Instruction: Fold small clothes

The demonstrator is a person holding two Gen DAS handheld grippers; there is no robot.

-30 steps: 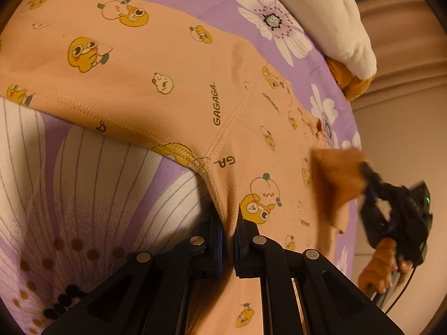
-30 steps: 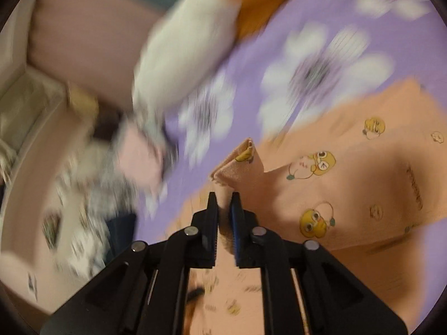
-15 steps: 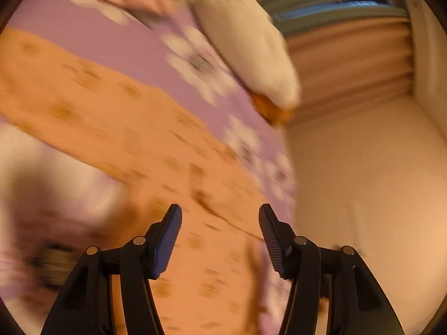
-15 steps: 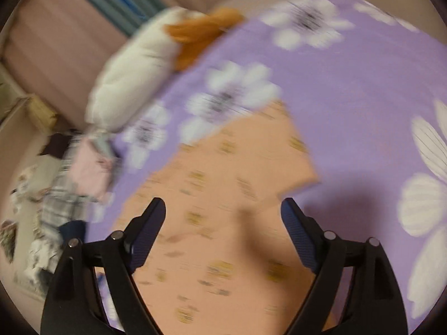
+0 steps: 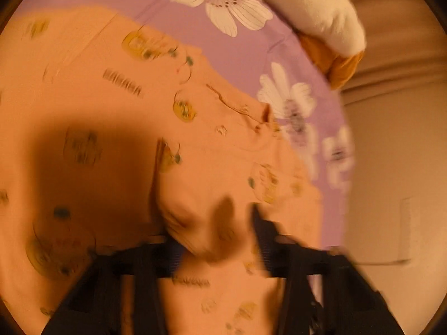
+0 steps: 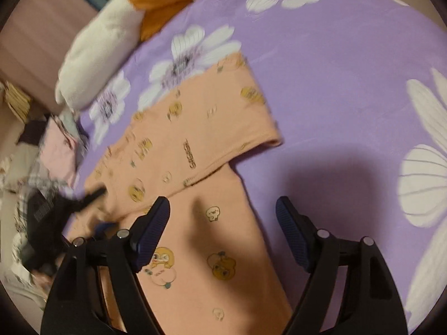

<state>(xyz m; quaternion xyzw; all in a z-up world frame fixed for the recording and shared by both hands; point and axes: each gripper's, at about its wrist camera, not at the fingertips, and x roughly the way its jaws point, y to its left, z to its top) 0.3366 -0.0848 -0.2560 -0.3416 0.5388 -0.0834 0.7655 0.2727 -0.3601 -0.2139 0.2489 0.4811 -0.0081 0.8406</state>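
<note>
A small peach garment (image 6: 195, 150) printed with yellow cartoon figures lies on the purple flowered bedspread (image 6: 335, 69). One part is folded across the rest. My right gripper (image 6: 223, 217) is open and empty, just above the garment's lower part. In the left wrist view the garment (image 5: 111, 111) fills the frame, blurred. My left gripper (image 5: 215, 231) is open, low over the cloth, with a raised fold of fabric (image 5: 195, 223) between its jaws. The left gripper (image 6: 69, 209) also shows as a dark blur at the garment's left edge in the right wrist view.
A white and orange plush pillow (image 6: 111, 42) lies at the far edge of the bed; it also shows in the left wrist view (image 5: 321, 14). A heap of other clothes (image 6: 56, 150) lies off the bed's left side. A beige wall (image 5: 391, 167) stands to the right.
Both grippers were shut on the peach garment a second ago. Both have since opened and let the cloth go, and it now lies folded on the bed.
</note>
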